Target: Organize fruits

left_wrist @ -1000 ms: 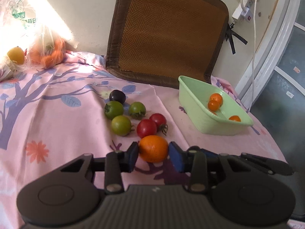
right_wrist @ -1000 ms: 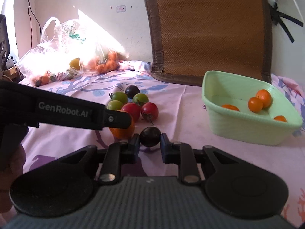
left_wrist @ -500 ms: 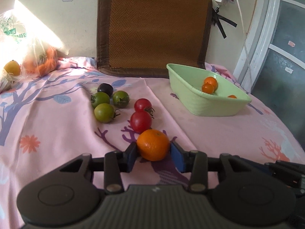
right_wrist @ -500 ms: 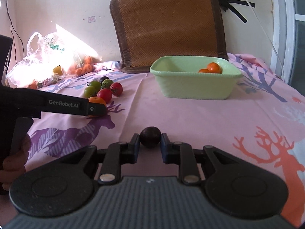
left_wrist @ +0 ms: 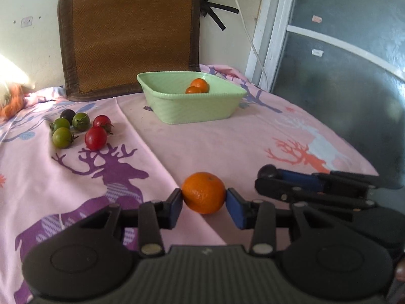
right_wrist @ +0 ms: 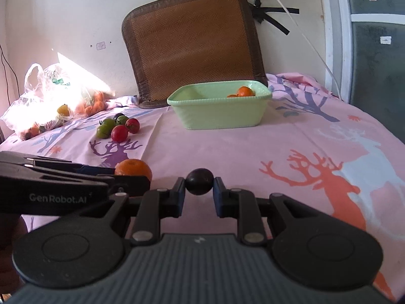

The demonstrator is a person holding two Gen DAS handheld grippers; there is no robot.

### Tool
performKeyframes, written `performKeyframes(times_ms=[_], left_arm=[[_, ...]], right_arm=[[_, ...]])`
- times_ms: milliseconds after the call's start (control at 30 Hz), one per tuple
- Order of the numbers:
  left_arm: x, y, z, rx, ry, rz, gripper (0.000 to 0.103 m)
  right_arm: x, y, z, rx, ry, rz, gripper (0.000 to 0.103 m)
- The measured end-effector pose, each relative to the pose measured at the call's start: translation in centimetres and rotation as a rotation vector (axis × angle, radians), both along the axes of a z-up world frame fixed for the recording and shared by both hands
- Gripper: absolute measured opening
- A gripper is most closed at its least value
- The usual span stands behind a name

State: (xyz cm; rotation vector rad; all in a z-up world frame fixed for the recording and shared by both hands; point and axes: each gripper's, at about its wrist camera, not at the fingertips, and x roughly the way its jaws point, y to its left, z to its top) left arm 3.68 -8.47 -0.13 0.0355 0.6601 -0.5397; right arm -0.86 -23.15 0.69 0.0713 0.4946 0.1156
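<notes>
- Your left gripper [left_wrist: 204,201] is clamped on an orange [left_wrist: 204,192]; your right gripper [right_wrist: 199,189] is clamped on a dark fruit [right_wrist: 199,181].
- Pink deer-print cloth [right_wrist: 291,136] covers the surface; the green basin [right_wrist: 220,111] stands near the wall mat [right_wrist: 192,38].

Both wrist cameras sit low behind their own fingers, looking forward and slightly down across the pink cloth [left_wrist: 227,147] toward the back wall, each catching the other's gripper at its edge, and both share the green basin [right_wrist: 220,111] and woven mat [left_wrist: 131,33].
</notes>
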Motion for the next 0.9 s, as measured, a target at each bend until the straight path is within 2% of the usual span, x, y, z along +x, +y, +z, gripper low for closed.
performKeyframes(times_ms=[333, 900], left_arm=[[-1.0, -0.6, -0.7, 0.063, -0.049, 0.029, 0.04], [-1.1, -0.4, -0.8, 0.063, -0.06, 0.032, 0.04]], right_arm=[[-0.5, -0.2, -1.4, 0.017, 0.023, -0.02, 0.027], [-1.0, 0.0, -1.7, 0.013, 0.003, -0.053, 0.027]])
